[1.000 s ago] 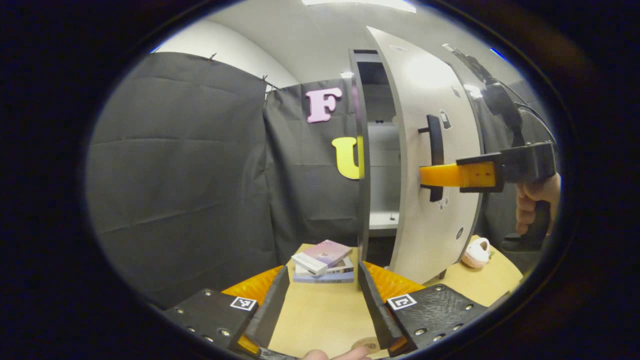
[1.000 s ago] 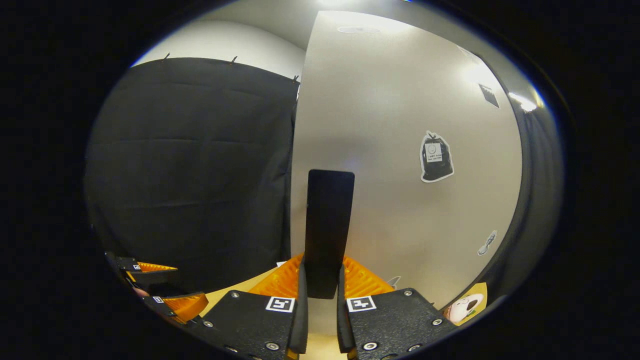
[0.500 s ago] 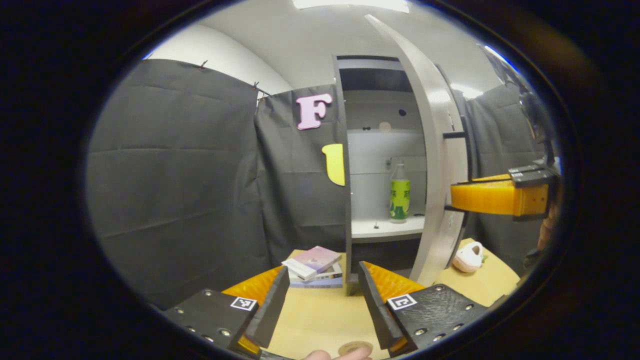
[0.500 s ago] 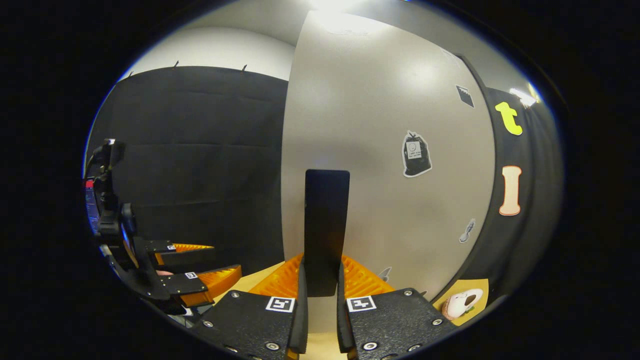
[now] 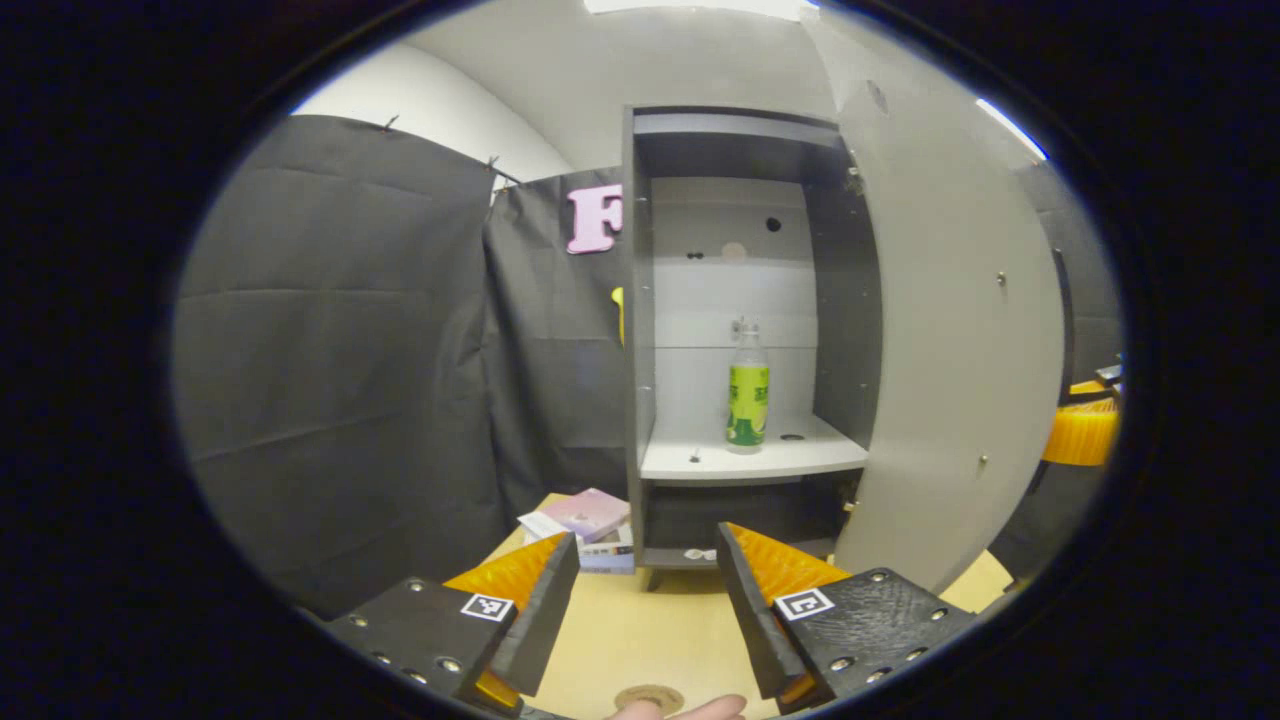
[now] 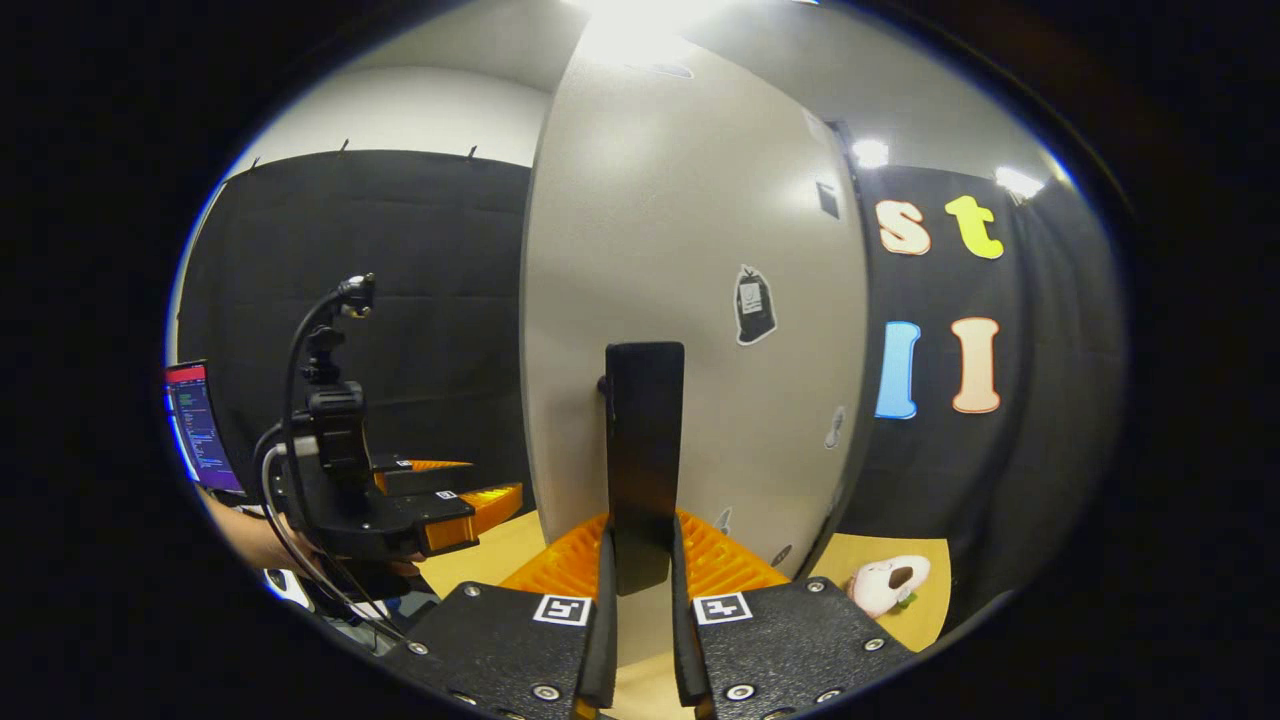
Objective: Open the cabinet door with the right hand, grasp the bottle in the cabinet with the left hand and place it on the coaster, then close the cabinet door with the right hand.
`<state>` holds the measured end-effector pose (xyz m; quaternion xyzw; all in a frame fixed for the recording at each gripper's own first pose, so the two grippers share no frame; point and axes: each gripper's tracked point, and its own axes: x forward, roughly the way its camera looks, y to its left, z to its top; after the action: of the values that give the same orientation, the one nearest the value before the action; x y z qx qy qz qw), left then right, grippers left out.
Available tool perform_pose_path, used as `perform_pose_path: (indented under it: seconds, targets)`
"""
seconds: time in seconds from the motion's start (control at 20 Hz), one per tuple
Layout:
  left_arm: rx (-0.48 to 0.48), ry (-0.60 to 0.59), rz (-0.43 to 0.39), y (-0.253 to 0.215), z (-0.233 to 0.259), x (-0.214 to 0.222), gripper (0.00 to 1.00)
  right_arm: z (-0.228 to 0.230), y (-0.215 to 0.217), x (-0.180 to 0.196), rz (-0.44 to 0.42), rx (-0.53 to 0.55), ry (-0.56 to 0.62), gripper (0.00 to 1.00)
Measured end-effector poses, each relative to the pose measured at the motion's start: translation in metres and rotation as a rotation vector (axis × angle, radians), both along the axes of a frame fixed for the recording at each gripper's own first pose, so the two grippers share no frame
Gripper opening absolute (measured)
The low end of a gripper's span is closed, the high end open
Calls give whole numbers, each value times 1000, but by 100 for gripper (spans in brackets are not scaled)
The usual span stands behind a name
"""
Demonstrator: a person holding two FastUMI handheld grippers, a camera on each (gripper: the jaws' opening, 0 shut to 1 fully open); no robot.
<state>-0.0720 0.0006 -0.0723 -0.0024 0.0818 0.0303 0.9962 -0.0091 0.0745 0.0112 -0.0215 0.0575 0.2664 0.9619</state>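
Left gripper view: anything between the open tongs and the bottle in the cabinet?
Nothing visible. The cabinet door is swung wide to the right, and the bottle stands alone and upright on the shelf. The left tongs are open, low over the table, facing the opening. The books lie off to the left.

Green-labelled bottle [image 5: 747,392] stands upright inside cabinet [image 5: 740,300], door [image 5: 950,330] open.

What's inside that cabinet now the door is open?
On the cabinet's white shelf stands one upright bottle with a green label. The compartment under the shelf is too dark to make out.
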Motion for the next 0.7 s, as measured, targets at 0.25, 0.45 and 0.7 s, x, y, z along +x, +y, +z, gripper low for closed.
perform_pose_path:
  seconds: [0.25,0.45,0.7]
  targets:
    - [-5,4,-72,-62,1,20,82,0,-46,-5,-184,-13,-11,22]
    - [9,7,-83,-96,2,31,79,4,-76,-5,-313,64,8,24]
    - [45,-38,-64,-112,16,48,76,-5,-100,-6,-388,153,42,23]
